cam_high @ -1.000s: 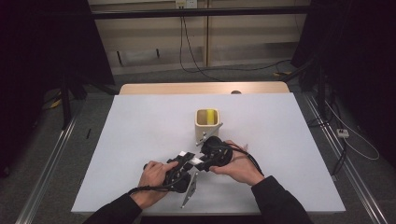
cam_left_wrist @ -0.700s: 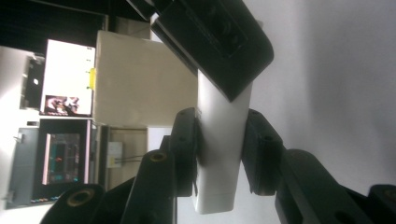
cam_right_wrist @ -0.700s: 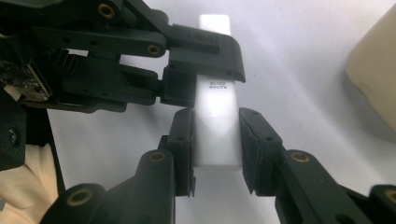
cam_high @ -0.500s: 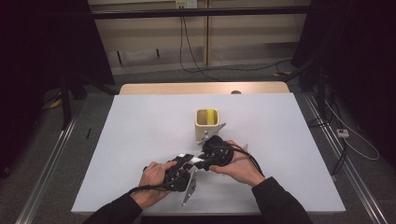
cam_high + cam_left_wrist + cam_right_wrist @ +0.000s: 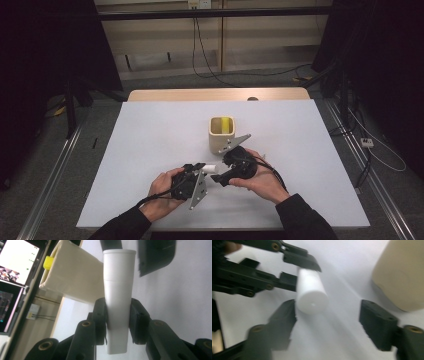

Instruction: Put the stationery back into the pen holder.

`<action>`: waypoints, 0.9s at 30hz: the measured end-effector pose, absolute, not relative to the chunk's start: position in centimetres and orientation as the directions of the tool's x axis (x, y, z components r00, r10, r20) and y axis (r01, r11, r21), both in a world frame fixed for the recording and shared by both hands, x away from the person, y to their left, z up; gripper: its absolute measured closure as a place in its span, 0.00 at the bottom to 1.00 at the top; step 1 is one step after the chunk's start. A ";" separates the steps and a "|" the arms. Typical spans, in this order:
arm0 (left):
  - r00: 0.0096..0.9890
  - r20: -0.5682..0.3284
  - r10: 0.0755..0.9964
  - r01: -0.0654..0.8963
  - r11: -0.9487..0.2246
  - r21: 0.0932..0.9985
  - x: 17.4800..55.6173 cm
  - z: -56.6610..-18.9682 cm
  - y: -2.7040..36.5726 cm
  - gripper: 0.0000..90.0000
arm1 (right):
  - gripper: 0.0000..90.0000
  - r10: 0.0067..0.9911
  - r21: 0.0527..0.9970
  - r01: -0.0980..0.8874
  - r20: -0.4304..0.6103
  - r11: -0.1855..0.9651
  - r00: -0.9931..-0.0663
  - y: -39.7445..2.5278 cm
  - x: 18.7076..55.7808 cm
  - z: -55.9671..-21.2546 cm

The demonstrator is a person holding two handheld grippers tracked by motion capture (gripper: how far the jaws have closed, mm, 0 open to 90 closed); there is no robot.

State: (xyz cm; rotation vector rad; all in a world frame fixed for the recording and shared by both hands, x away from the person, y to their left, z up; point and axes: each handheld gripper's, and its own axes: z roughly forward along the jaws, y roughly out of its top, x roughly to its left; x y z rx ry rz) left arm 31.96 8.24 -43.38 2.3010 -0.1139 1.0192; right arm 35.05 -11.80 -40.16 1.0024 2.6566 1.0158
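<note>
White tube clamped mid-length in left gripper; right gripper jaws wide apart, empty, w/ cream cup nearby.

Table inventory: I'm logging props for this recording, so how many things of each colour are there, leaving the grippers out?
White: 1, the white cylinder clamped in the left gripper
Cream: 1, the square holder
Yellow: 1, the yellow piece standing inside the holder
Total: 3

White cylinder clamped in left gripper
</note>
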 end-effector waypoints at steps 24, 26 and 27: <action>0.838 0.426 0.342 -0.104 -0.665 0.739 33.4 -42.4 9.7 0.78 | 0.08 0.754 0.716 0.539 0.026 0.444 -0.656 -16.6 33.8 -41.2; 0.850 0.388 0.358 -0.074 -0.647 0.759 33.6 -42.2 9.9 0.78 | 0.08 0.760 0.731 0.529 0.021 0.432 -0.650 -17.2 33.4 -41.3; 0.855 0.364 0.369 -0.057 -0.630 0.774 33.7 -42.1 10.1 0.78 | 0.08 0.760 0.739 0.521 0.019 0.427 -0.650 -17.5 33.3 -41.4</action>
